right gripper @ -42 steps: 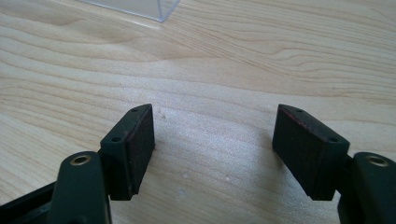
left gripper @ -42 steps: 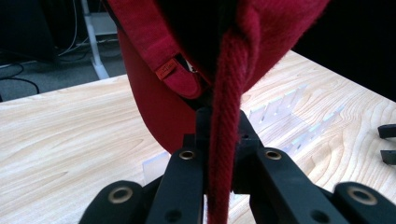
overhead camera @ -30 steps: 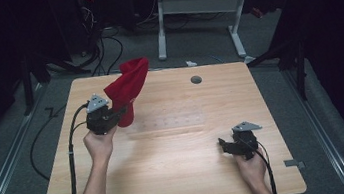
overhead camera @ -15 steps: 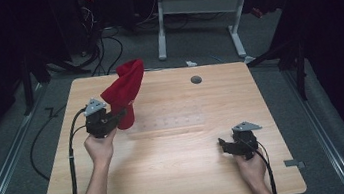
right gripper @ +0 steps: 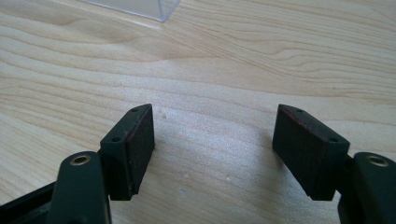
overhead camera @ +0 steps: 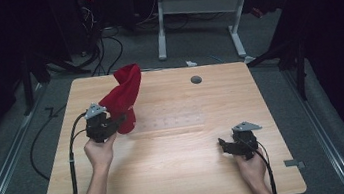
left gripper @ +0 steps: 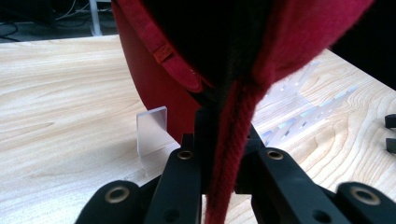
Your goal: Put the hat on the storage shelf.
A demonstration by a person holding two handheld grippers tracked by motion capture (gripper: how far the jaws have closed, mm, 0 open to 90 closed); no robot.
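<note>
**Red cloth is up off the table, right side idle**

Checking in from the remote seat; my left gripper (overhead camera: 121, 118) has its jaws pinched shut on a soft red fabric cloth (overhead camera: 123, 97), with a hem of the cloth running straight down between them in the left gripper view (left gripper: 233, 154); the cloth is lifted and hangs in a twisted bunch around the 10 o'clock part of the light wooden table (overhead camera: 182, 151), its top reaching toward the far edge at 11; can't tell if the low end touches the wood.

Just past the cloth there's a small clear plastic stand (left gripper: 152, 130) sitting upright on the table, close to the fabric; whether they touch I can't say; looks like a longer clear plastic strip runs off toward 3 o'clock from there.

My right gripper (overhead camera: 224, 146) is down at about 4 o'clock, well apart from the cloth, jaws spread wide over bare wood with nothing between them.

My read on progress: grab and lift done; the actual placing or draping of the cloth isn't; probably the right side needs to come in and take a corner.
</note>
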